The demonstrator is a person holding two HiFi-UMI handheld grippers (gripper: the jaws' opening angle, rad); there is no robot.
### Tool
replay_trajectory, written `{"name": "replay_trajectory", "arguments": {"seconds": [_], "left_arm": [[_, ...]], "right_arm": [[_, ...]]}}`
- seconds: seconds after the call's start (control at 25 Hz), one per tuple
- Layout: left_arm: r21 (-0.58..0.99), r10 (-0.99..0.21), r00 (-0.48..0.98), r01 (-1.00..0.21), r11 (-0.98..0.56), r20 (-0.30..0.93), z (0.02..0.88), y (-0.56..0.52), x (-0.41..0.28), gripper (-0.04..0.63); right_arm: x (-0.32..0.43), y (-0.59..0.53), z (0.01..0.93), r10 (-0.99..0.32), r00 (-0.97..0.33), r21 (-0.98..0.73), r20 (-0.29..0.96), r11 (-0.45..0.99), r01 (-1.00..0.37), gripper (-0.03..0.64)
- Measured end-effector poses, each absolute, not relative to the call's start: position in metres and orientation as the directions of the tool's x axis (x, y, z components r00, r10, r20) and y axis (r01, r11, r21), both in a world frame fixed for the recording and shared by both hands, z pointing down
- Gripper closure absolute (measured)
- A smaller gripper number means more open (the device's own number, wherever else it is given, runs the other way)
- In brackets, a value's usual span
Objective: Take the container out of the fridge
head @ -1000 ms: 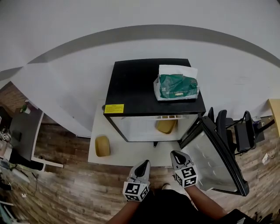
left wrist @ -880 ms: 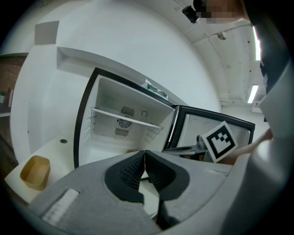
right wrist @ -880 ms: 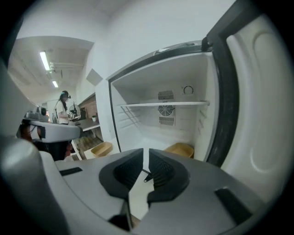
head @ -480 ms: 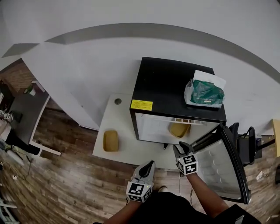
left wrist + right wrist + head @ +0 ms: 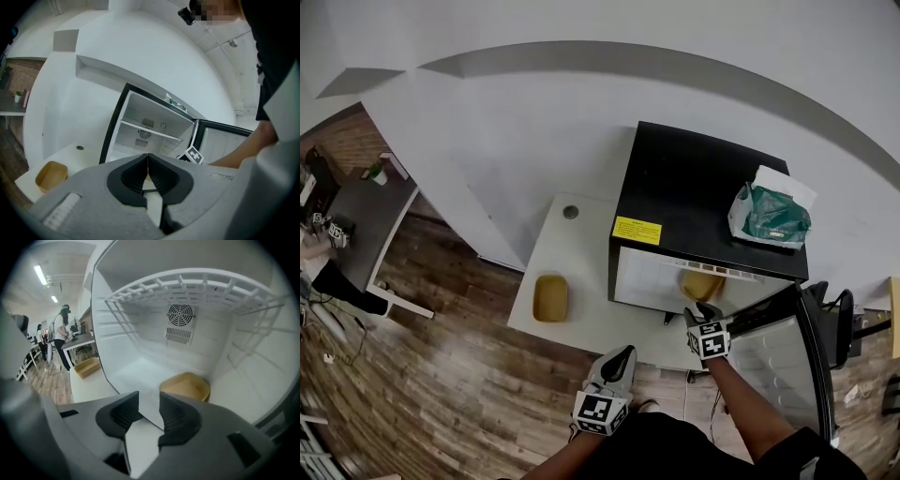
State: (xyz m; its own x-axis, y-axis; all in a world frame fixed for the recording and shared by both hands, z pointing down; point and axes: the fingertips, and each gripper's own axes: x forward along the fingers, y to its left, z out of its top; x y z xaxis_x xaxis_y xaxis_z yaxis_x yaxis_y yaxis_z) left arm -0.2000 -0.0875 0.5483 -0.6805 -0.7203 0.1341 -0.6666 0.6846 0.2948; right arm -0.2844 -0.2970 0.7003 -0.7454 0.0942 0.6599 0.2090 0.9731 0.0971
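Grey right gripper (image 5: 149, 400), jaws opening with nothing between, facing tan container (image 5: 186, 384) in fridge (image 5: 140, 310), left gripper (image 5: 148, 160) closed

white wall (image 5: 534, 122), wood plank floor (image 5: 441, 394), grey desk (image 5: 367, 223) at left

Fridge (image 5: 694, 197): compact unit, black casing, white interior. Its door (image 5: 773, 352) stands fully open, swung out to the right-hand side. A white wire shelf (image 5: 187, 289) spans the upper part of the cavity.

Container (image 5: 185, 386): shallow tan tub with rounded corners, open top, no lid, upright. It rests on the fridge floor below the wire shelf, towards the rear right corner, close to the right wall. Contents cannot be made out. It remains inside the cavity.
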Motion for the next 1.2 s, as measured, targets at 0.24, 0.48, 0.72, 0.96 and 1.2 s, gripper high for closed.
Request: {"name": "replay_trajectory", "arguments": {"seconds": [0.24, 0.48, 0.72, 0.96, 1.2], "left_arm": [[0.3, -0.729, -0.669, -0.672, 0.677, 0.147, 0.552, -0.092, -0.202, 0.578], [0.296, -0.724, -0.665, -0.665, 0.685, 0.183, 0.561, -0.089, -0.202, 0.578], [0.272, -0.703, -0.683, -0.651, 0.709, 0.198, 0.566, -0.075, -0.208, 0.578], [0.249, -0.694, -0.692, -0.649, 0.719, 0.197, 0.565, -0.067, -0.212, 0.578], [0.267, -0.682, -0.7, -0.63, 0.729, 0.213, 0.57, -0.062, -0.213, 0.578]], "right_arm": [[-0.302, -0.316, 0.732, 0.051, -0.701, 0.101, 0.711, 0.98, 0.174, 0.497], [-0.318, -0.327, 0.757, 0.026, -0.658, 0.129, 0.753, 0.974, 0.186, 0.497], [-0.327, -0.338, 0.776, -0.028, -0.621, 0.191, 0.784, 0.961, 0.198, 0.497], [-0.33, -0.333, 0.781, -0.027, -0.591, 0.205, 0.807, 0.95, 0.237, 0.499], [-0.332, -0.338, 0.788, -0.027, -0.589, 0.208, 0.808, 0.948, 0.242, 0.5]]}}
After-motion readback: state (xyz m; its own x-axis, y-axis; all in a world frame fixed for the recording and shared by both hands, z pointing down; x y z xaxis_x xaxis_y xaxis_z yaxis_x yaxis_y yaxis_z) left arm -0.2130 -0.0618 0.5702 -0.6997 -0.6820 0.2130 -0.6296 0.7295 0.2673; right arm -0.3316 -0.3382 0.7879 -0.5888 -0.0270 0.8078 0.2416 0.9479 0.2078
